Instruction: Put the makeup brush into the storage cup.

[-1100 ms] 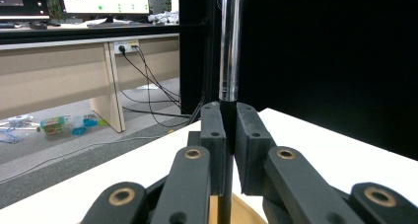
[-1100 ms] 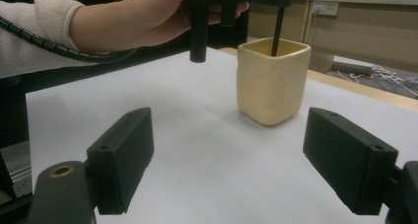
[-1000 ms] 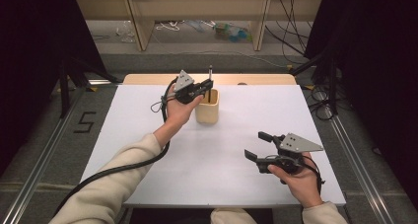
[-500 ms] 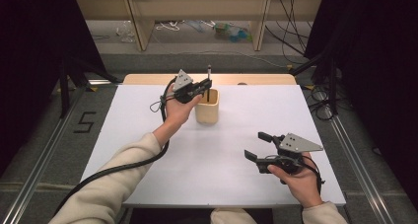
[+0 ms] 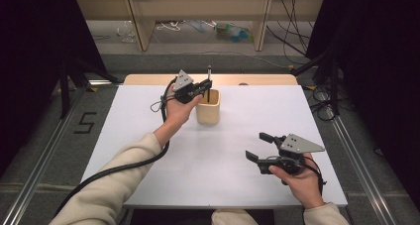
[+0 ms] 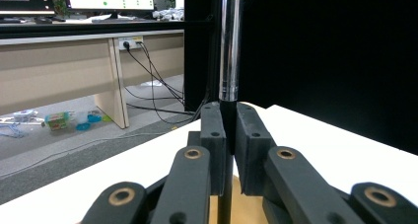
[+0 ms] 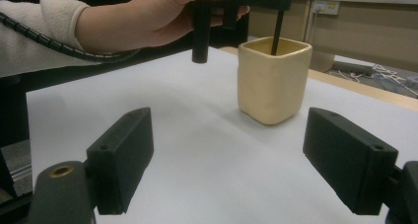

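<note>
White sheet over the surface (image 5: 148,150), dark curtains either side, bare desks and loose cables out back. So where am I with this thing: my left gripper (image 5: 204,87) is clamped shut on a thin black pen with a shiny chrome upper barrel (image 6: 229,51), and I'm holding it upright right over the pale yellow squarish ceramic cup (image 5: 208,107). From my right gripper's camera you can see the pen's dark lower end dipping inside the cup's rim, so I'd call it partly in. Can't tell if the tip is touching the bottom though, the cup wall hides that.

My right gripper (image 5: 258,146) is off near the front right of the surface, well apart from the cup, jaws spread wide with nothing between them. Basically parked.

What's left, as I read it: finish lowering if it isn't seated, then let the jaws go so the pen leans in the cup, and pull my left hand clear without knocking it over.
</note>
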